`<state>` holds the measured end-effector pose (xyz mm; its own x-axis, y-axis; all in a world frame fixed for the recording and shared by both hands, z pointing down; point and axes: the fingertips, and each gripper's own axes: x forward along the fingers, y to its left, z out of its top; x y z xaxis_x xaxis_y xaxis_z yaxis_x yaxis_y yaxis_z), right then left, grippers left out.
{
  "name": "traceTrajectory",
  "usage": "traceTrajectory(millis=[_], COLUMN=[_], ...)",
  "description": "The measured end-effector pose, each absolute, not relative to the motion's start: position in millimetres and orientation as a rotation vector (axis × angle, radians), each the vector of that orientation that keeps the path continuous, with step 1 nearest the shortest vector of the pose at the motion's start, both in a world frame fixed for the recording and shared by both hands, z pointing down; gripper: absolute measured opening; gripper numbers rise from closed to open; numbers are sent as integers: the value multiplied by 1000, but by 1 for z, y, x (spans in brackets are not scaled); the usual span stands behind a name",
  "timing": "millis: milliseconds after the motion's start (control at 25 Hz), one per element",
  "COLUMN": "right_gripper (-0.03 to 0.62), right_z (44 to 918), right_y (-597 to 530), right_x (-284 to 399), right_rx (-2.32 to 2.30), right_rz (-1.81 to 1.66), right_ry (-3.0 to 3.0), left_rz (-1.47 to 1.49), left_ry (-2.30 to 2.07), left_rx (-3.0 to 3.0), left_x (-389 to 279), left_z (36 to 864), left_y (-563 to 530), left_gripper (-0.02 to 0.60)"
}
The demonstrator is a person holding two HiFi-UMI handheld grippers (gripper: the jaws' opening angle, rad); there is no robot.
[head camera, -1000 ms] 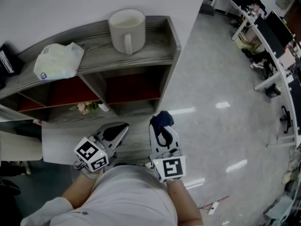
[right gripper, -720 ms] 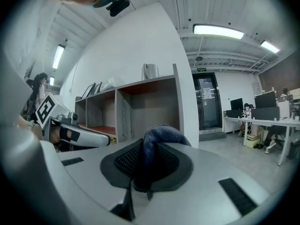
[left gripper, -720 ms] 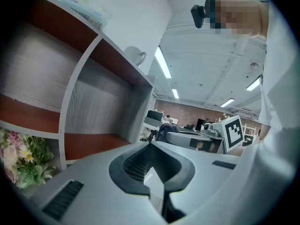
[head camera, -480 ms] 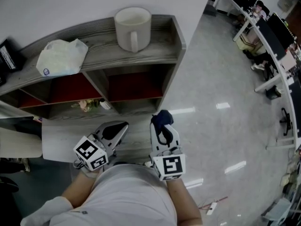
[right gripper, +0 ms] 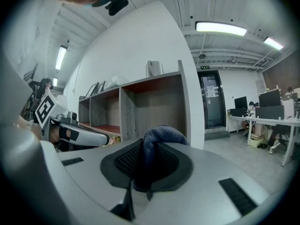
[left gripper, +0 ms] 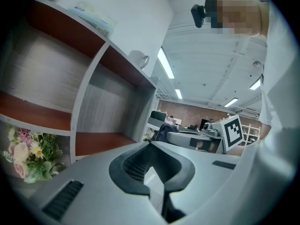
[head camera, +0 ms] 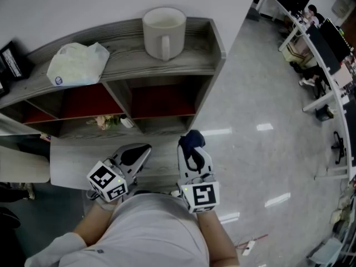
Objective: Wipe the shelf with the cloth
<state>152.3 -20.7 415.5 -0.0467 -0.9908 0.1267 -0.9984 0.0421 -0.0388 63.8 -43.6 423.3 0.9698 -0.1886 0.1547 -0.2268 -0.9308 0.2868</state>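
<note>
Right claw [head camera: 192, 148] is clenched on the dark blue terry cloth [right gripper: 158, 137]. The cloth sits bunched between the jaw tips, with a wad poking out past them. Left claw [left gripper: 150, 143] is closed with nothing in it. Both hang low by the person's body, well short of the grey wood-grain shelf unit with red-brown inner boards [head camera: 192, 65]. No wiping contact yet.

Risks as I read them:
- Grip is only a pinch on a fold. The top board looks rough-grained, so drag on a sweep could pull the cloth out of the jaws.
- Only a small wad sticks out. If the claw comes in at a flat angle, the hard jaw shells meet the wood instead of the fabric, so it scrapes and doesn't wipe.
- The big off-white ceramic mug [head camera: 163, 31] stands on the top board toward its right end. The low lip there may not stop it, so a sideways pass could knock it over or off onto the floor.
- The crumpled white plastic bag [head camera: 78, 64] on the same board is light. The cloth will likely just shove it along, leaving that patch unwiped.
- A small bunch of artificial flowers [head camera: 103, 121] lies in the lower left compartment. Wiping in there could snag it or drag it out.
- The left claw is closed, so it can't steady or lift the mug without opening first.
</note>
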Motion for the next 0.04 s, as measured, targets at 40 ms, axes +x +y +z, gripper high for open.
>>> traceTrajectory(millis=[40], right_gripper=[54], right_z=[416], right_y=[-21], right_x=[152], right_rx=[2120], right_rz=[180], right_ry=[-2220], left_rz=[179], left_ry=[-306], left_rx=[2813], left_x=[63], left_z=[424], left_y=[-44], left_gripper=[15])
